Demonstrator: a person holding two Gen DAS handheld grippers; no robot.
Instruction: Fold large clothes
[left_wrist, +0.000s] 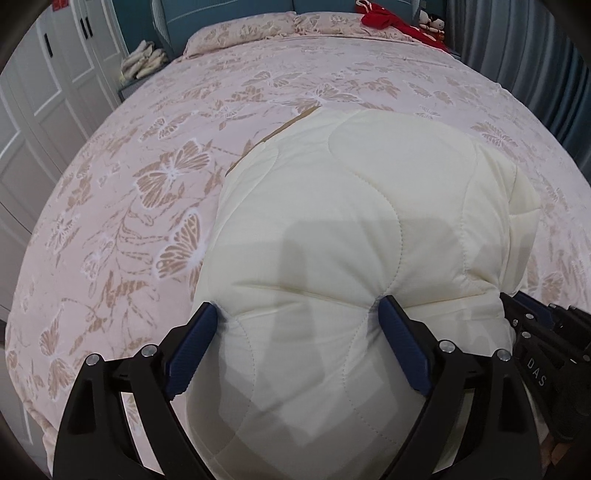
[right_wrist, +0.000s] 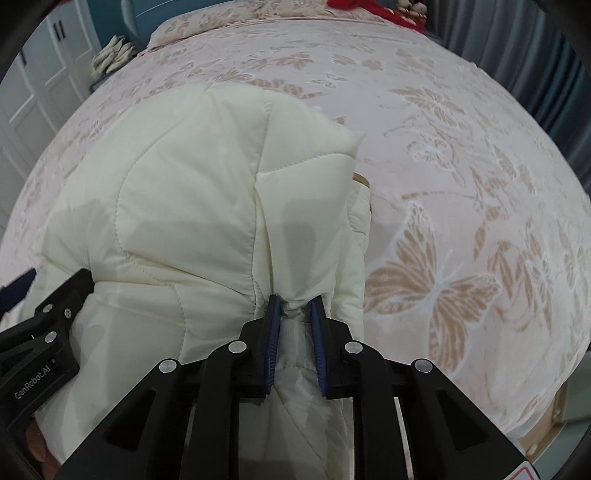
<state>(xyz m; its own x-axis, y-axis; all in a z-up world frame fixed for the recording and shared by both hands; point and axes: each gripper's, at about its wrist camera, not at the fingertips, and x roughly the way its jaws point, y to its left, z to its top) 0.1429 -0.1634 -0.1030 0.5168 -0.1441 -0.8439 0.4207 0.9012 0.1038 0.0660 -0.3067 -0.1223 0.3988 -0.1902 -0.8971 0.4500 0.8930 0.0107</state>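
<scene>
Folding a puffy cream quilted jacket (left_wrist: 343, 221) on a bed with a pink butterfly bedspread (left_wrist: 147, 177), and it's bundled up right under both claws. The right gripper (right_wrist: 295, 314) is pinched narrow on a bunched ridge of fabric near a seam. The left gripper (left_wrist: 295, 317) is spread wide, its blue pads dug into the padding on either side of a fat section, so I'd say it's gripping a thick chunk, though from this angle I can't be sure it's really clamped rather than just resting there.

To do this bit well I'd keep both grips level and lay the bundle down flat so the padding doesn't spring back open, then press the air out.

Around it: pillows (left_wrist: 236, 33) at the head, something red (left_wrist: 391, 18) and a small doll (left_wrist: 432, 20) in the far corner, a white wardrobe (left_wrist: 48, 74) at the side. All well apart from the jacket, nothing blocking. The two grippers sit close together, so they could bump.
</scene>
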